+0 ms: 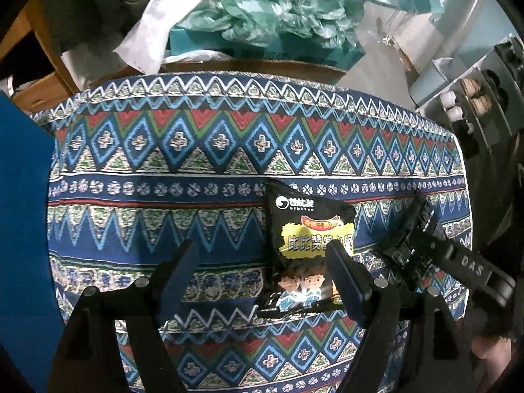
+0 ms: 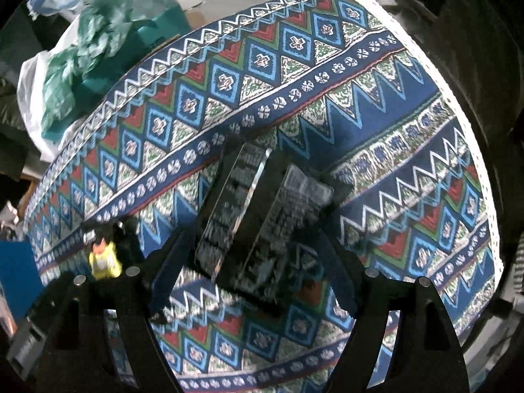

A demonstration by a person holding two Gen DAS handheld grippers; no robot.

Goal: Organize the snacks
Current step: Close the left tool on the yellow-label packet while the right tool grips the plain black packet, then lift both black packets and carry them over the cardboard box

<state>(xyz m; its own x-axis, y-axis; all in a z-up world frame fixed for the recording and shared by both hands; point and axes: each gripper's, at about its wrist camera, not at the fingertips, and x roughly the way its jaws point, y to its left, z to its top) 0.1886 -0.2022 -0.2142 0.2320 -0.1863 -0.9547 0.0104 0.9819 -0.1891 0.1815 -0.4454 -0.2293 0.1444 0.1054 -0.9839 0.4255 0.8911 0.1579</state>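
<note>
A black snack packet (image 1: pixel 304 249) with a yellow label and cartoon figures lies face up on the patterned tablecloth (image 1: pixel 163 170). My left gripper (image 1: pixel 262 268) hangs open over it, its right finger (image 1: pixel 344 275) above the packet's edge. A second black packet (image 2: pixel 262 209) lies back side up between the fingers of my right gripper (image 2: pixel 255 262), which points down and stands open around it, pads apart from its sides. In the left wrist view the right gripper (image 1: pixel 425 229) sits over that packet (image 1: pixel 399 249), just right of the first. The first packet (image 2: pixel 103 258) shows blurred at the left of the right wrist view.
A blue panel (image 1: pixel 23 213) stands at the table's left edge. Behind the table lie a teal box (image 1: pixel 203 39) with green tissue paper (image 1: pixel 271 9) and a white plastic bag (image 1: pixel 154 32). A grey shelf (image 1: pixel 475 98) holds small items at right. A hand (image 1: pixel 491 350) grips the right tool.
</note>
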